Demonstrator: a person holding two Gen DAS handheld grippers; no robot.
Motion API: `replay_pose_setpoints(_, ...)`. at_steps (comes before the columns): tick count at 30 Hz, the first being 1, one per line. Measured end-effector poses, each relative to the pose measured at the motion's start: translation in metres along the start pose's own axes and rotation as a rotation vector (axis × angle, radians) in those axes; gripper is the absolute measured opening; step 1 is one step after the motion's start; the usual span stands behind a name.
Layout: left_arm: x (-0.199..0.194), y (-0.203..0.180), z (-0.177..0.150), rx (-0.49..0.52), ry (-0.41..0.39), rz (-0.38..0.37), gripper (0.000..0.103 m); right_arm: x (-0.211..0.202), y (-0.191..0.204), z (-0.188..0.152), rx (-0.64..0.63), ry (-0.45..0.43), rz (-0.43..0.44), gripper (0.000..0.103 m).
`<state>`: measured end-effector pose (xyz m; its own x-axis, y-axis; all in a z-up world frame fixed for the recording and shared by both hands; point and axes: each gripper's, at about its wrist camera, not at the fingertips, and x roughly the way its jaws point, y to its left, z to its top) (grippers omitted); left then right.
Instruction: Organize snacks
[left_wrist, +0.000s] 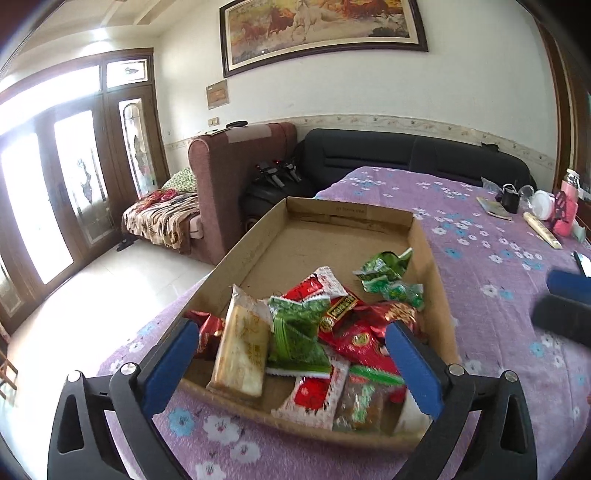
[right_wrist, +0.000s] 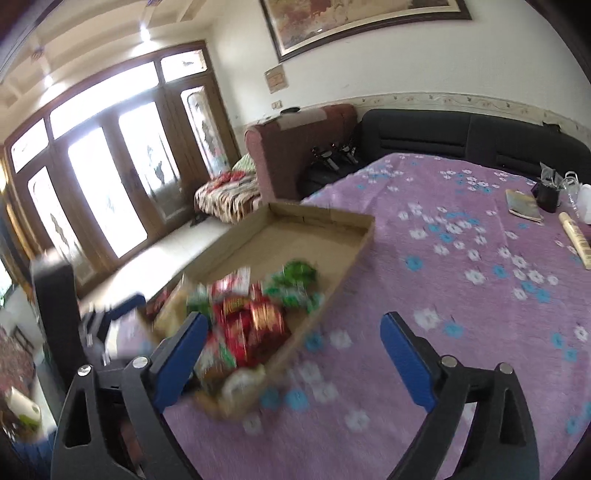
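A shallow cardboard tray (left_wrist: 325, 243) lies on the purple flowered cloth. Its near half holds a heap of snack packets: a gold one (left_wrist: 242, 350), a green one (left_wrist: 295, 328), red ones (left_wrist: 354, 332) and crumpled green wrappers (left_wrist: 388, 277). My left gripper (left_wrist: 291, 328) hangs open just above the heap's near end, nothing between its blue pads. The right wrist view is blurred. My right gripper (right_wrist: 295, 319) is open and empty over the cloth, just right of the tray (right_wrist: 321, 236) and its snacks (right_wrist: 251, 317). The right gripper's tips (left_wrist: 565, 295) show at the left view's right edge.
The purple cloth (right_wrist: 461, 295) stretches bare to the right of the tray. At the far right stand a booklet (right_wrist: 524, 206), a black cup (right_wrist: 548, 197), a cream tube (left_wrist: 543, 230), a white jar (left_wrist: 543, 205) and a pink bottle (left_wrist: 569, 206). A dark sofa (left_wrist: 406, 155) backs the table.
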<state>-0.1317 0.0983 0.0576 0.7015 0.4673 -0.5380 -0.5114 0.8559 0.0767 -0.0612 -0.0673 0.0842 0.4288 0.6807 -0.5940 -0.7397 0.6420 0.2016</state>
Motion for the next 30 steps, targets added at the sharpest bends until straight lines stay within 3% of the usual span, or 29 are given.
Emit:
replay_pose_setpoints(4,-0.012,-0.002,-0.001,0.016,-0.009,0.059,0.102,-0.008,0.004,-0.03,-0.077,0.005,-0.019,0.099)
replay_pose_setpoints(6,-0.019,-0.001,-0.002,0.007,-0.022,0.051,0.102,-0.01,0.007,-0.036,-0.097,-0.01,-0.013,0.099)
replay_pose_setpoints(9,-0.029,0.0,-0.001,-0.017,-0.039,0.034,0.102,-0.011,0.008,-0.039,-0.106,-0.038,0.014,0.102)
replay_pose_setpoints(14,-0.028,-0.005,0.001,-0.041,0.0,0.053,0.102,-0.014,0.007,-0.039,-0.167,-0.08,-0.038,0.103)
replay_pose_setpoints(20,-0.023,-0.008,0.0,-0.054,0.034,0.069,0.102,-0.005,0.004,-0.042,-0.219,-0.035,0.012,0.103)
replay_pose_setpoints(30,-0.018,-0.007,-0.004,-0.048,0.06,0.097,0.102,-0.01,0.012,-0.044,-0.249,-0.055,0.061,0.103)
